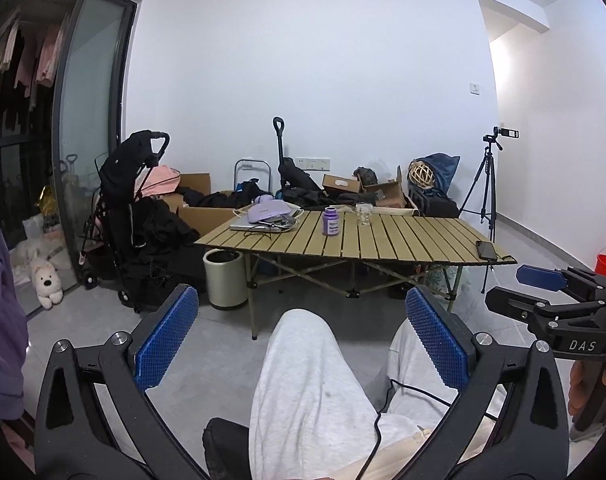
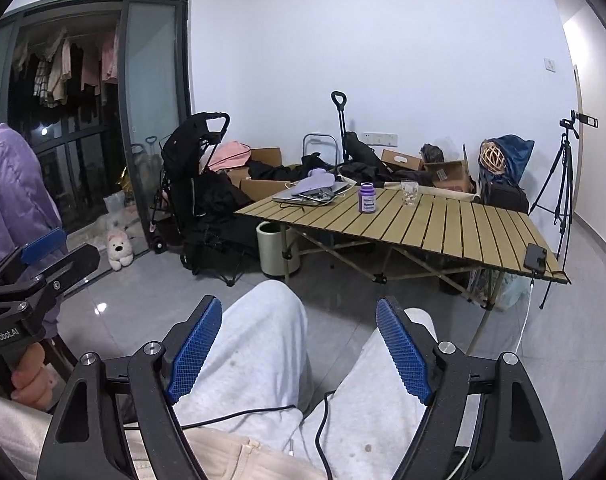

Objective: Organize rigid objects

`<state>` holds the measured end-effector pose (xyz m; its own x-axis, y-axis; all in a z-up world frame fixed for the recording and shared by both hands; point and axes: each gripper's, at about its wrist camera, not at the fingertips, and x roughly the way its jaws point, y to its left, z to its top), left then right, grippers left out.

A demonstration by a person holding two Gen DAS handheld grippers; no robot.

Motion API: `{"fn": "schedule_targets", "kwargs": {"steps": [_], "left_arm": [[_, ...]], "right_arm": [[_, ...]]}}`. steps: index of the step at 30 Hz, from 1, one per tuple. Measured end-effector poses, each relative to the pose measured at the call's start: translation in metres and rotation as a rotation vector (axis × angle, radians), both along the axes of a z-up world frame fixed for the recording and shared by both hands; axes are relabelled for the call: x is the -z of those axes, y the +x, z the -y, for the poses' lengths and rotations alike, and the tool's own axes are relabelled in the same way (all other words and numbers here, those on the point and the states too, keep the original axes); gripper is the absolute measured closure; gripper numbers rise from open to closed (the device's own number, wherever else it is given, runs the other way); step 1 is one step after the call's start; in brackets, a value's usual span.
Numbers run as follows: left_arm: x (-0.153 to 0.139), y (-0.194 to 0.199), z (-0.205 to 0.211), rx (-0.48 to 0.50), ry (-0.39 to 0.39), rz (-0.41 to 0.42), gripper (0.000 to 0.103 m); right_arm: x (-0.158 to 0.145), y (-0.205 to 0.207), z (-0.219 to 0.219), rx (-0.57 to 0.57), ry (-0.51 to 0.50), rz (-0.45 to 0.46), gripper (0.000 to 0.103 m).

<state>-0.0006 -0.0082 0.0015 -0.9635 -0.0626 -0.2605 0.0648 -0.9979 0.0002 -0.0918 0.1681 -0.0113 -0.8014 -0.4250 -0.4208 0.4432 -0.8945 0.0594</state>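
A purple bottle point(image 1: 330, 221) point(image 2: 367, 197) and a clear glass point(image 1: 364, 213) point(image 2: 409, 192) stand on a slatted wooden folding table point(image 1: 415, 240) point(image 2: 455, 228) across the room. My left gripper point(image 1: 303, 320) is open and empty, held above the person's lap, far from the table. My right gripper point(image 2: 299, 330) is open and empty too, also over the lap. Each gripper shows at the edge of the other's view, the right one point(image 1: 539, 280) and the left one point(image 2: 51, 248).
A laptop with a purple cloth point(image 1: 267, 216) lies at the table's far left, a phone point(image 1: 486, 249) at its right edge. A white bin point(image 1: 225, 278), a black stroller point(image 1: 135, 200), boxes and a tripod point(image 1: 487, 184) surround the table. Grey tiled floor lies between.
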Motion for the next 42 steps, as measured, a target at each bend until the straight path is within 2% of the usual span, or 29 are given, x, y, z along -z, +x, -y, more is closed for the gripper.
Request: {"fn": "schedule_targets", "kwargs": {"steps": [42], "left_arm": [[0.0054, 0.0057, -0.0002, 0.001, 0.015, 0.016, 0.000]], "right_arm": [[0.0045, 0.0013, 0.0029, -0.008, 0.000, 0.006, 0.019]]}}
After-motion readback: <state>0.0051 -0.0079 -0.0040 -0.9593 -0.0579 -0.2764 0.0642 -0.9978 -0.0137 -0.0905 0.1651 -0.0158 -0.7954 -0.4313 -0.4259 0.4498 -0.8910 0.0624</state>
